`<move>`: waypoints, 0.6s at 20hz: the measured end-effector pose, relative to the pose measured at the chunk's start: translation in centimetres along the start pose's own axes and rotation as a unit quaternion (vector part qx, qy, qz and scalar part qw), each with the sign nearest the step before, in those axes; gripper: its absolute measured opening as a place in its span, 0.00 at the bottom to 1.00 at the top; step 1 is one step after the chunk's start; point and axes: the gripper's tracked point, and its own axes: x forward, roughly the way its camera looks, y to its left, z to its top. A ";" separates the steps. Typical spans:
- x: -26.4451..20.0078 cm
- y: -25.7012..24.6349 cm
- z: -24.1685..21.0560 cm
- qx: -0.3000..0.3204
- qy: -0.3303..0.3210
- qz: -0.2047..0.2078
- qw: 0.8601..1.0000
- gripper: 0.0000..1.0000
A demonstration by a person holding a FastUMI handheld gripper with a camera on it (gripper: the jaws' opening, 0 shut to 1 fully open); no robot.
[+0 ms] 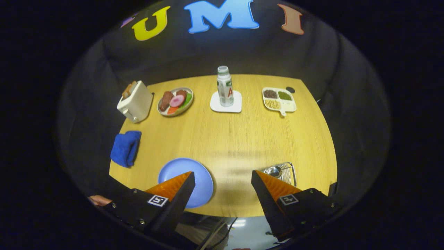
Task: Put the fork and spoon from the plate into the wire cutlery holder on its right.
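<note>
My gripper (222, 178) hangs open above the near edge of the wooden table (236, 139), with nothing between its fingers. A blue plate (201, 177) lies partly under the left finger; its visible part is bare. By the right finger stands the wire cutlery holder (285, 172), with a shiny spoon bowl (274, 171) showing inside it. The right finger hides part of the holder, so I cannot tell what else is in it.
At the back stand a white toaster (136, 100), a plate of food (175, 100), a bottle (225, 91) on a white coaster (236, 104) and a divided tray of grains (279, 99). A blue cloth (125, 147) lies at the left edge.
</note>
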 end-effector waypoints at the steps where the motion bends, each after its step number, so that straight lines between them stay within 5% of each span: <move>1: -0.3 0.6 0.8 0.004 -0.045 -0.002 0.999 1.00; 5: -2.9 0.6 4.5 -0.025 -0.222 -0.047 0.974 0.99; 12: -5.1 1.9 6.7 -0.069 -0.357 -0.091 0.927 0.97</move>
